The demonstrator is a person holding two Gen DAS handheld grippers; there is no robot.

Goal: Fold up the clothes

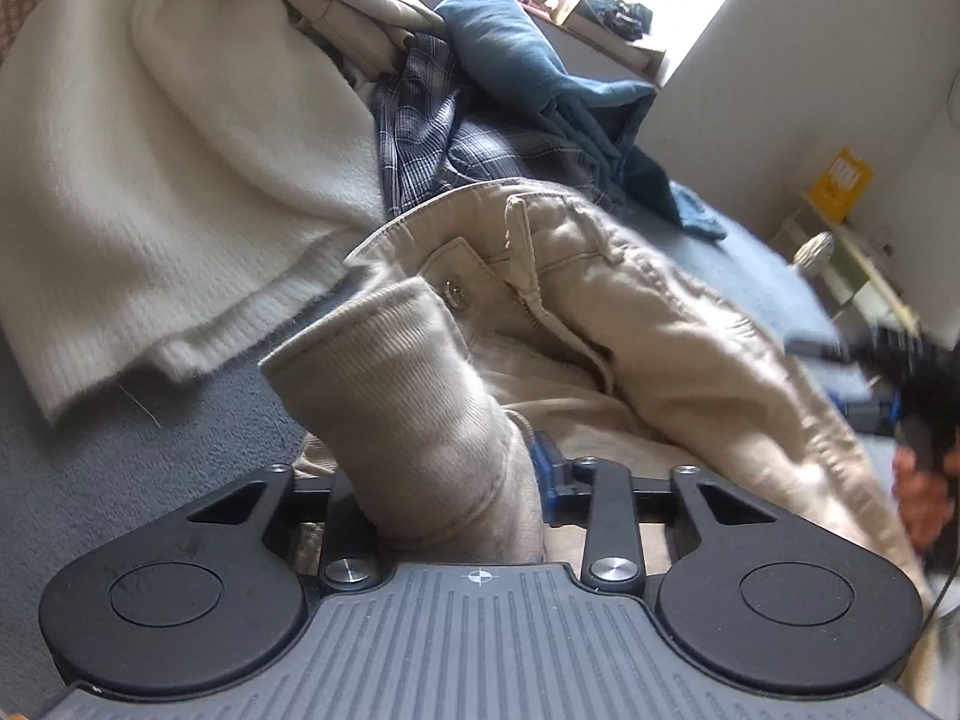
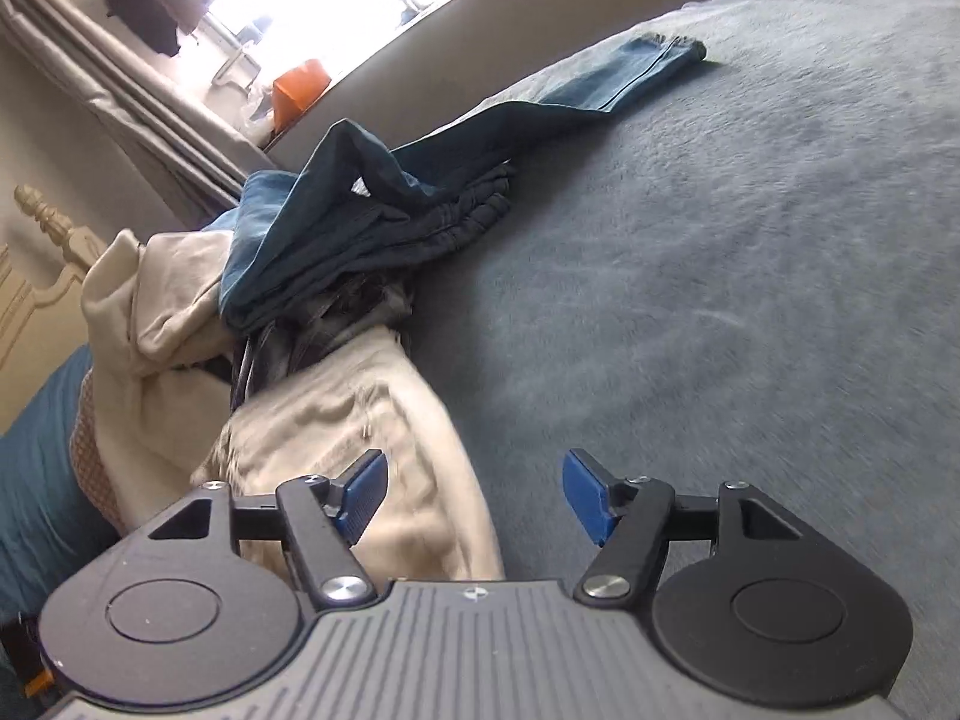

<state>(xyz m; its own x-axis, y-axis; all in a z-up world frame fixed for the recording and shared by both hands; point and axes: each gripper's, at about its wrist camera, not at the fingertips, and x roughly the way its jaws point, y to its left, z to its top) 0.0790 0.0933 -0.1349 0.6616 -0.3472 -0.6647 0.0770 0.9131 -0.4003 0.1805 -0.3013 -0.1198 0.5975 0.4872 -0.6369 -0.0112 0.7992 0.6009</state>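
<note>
Left gripper [image 1: 480,480] is clenched on a ribbed beige cuff [image 1: 384,372] that stands up between its fingers; the khaki trousers [image 1: 600,324] lie crumpled just beyond, waistband and open fly facing the camera, long axis running away to the lower right on the grey-blue bedspread [image 1: 90,480]. Right gripper [image 2: 474,495] is released, jaws wide, nothing between them, hovering at the trousers' right edge [image 2: 372,432]. Judgement: the left is the one already on cloth; the right sits just beside the trousers, nearest to take a second hold.
</note>
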